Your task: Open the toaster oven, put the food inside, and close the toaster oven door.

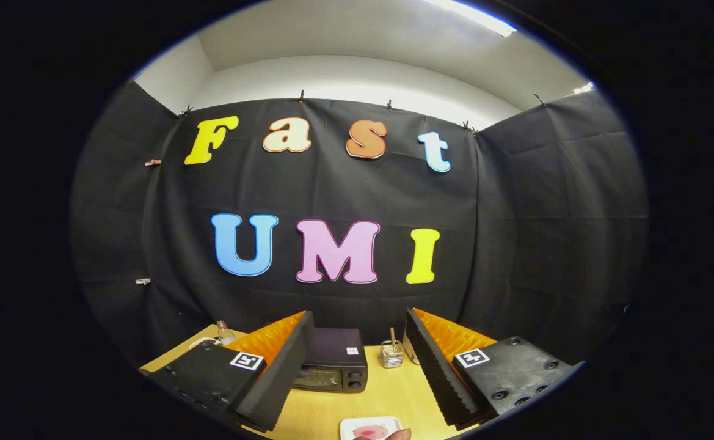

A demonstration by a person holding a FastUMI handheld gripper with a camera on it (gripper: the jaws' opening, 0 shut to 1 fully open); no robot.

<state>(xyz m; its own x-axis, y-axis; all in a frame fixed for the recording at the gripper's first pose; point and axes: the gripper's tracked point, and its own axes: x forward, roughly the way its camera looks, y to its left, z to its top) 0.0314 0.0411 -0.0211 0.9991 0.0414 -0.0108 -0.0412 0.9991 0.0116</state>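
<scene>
Toaster oven (332,365), black metal box, door closed, rear of wooden surface (387,391); tool (357,366) released, fingers spread. Risk: fingers slipping off handle.

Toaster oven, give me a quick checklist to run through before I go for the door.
1. Gripper open, nothing between the fingers: ok.
2. Toaster oven ahead, between the fingers, on the table: ok.
3. Oven door shut, ready to be opened: appears shut; ok.
4. Door handle located: cannot tell, the left finger hides part of the front.
5. Food on the white plate near the fingers, ready for loading: ok.
6. Small metal holder beside the oven clear of the door's swing: cannot tell.
</scene>
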